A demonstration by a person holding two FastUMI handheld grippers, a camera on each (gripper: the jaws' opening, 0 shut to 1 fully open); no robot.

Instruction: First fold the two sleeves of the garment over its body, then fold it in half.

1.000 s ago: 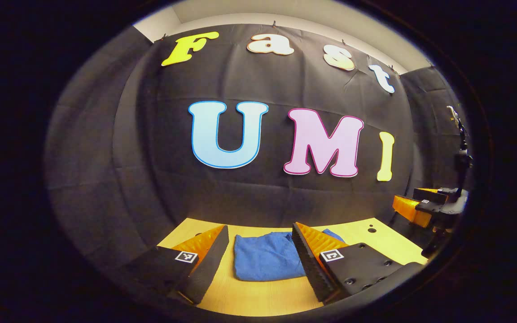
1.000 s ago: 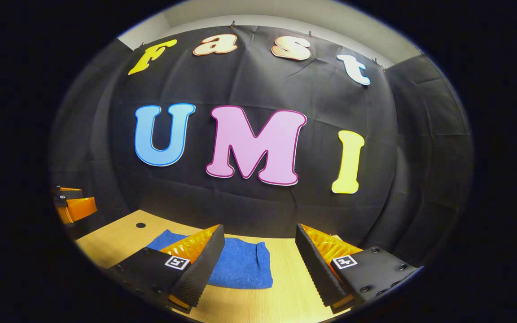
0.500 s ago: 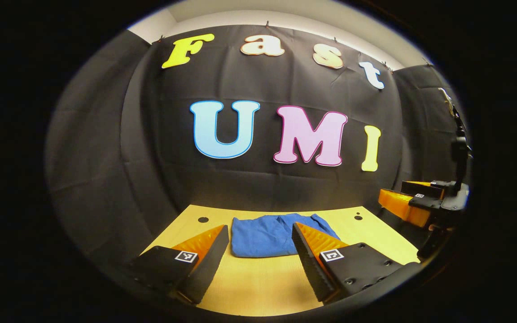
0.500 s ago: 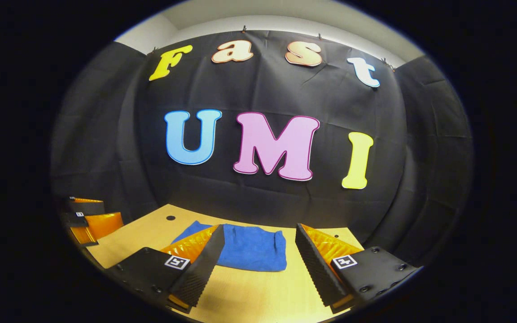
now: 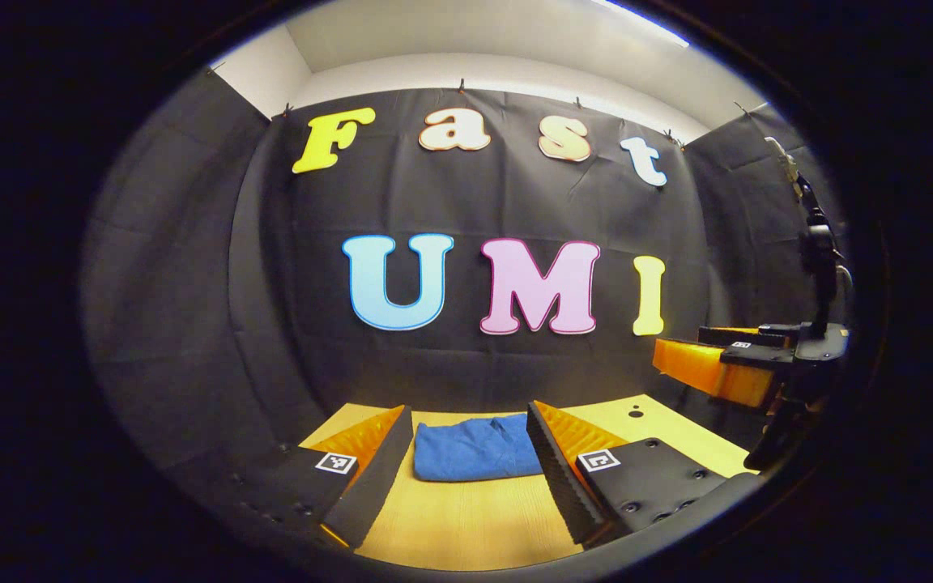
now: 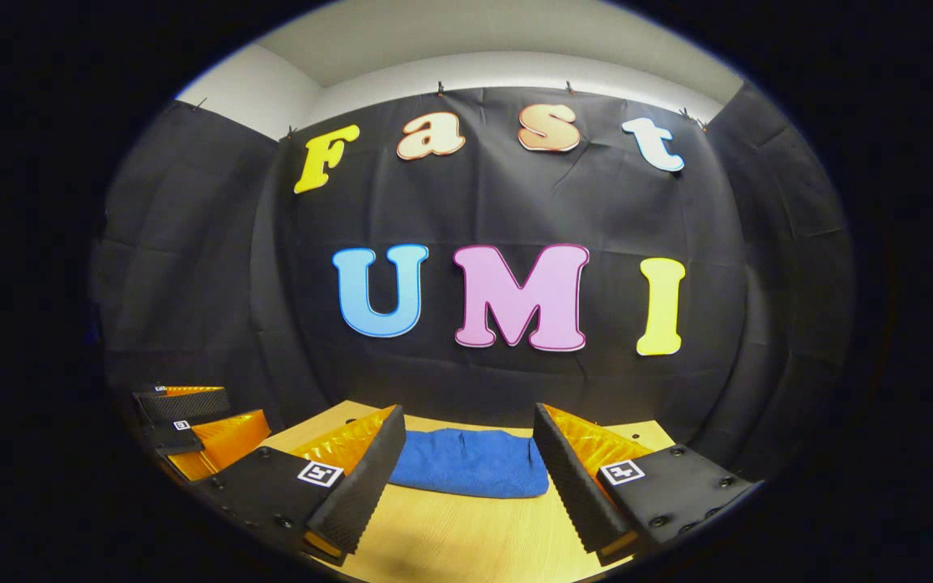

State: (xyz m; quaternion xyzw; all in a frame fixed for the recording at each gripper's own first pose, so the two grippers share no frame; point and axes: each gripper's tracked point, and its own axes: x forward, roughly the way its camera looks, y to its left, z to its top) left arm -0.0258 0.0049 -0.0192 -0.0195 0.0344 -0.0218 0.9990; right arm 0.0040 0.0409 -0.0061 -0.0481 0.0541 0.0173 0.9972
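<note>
A blue garment [image 5: 476,447] lies folded into a compact rectangle on the wooden table [image 5: 466,526], seen also in the right gripper view as the same blue garment [image 6: 470,463]. My left gripper [image 5: 466,437] hovers open above the table, short of the cloth, with nothing between its fingers. My right gripper [image 6: 466,433] is open too, held back from the cloth and empty. In the left gripper view the right gripper [image 5: 717,364] shows off to the right, raised above the table's edge. The left gripper [image 6: 191,421] appears at the lower left of the right gripper view.
The table [image 6: 466,542] backs onto the black cloth wall [image 5: 466,364]. A small dark hole [image 5: 635,412] marks the table's far right corner. Bare wood lies between the garment and the near edge.
Both grippers have pulled back and risen away from the garment, which now looks smaller and farther off. Both stay open. The garment has not moved.
</note>
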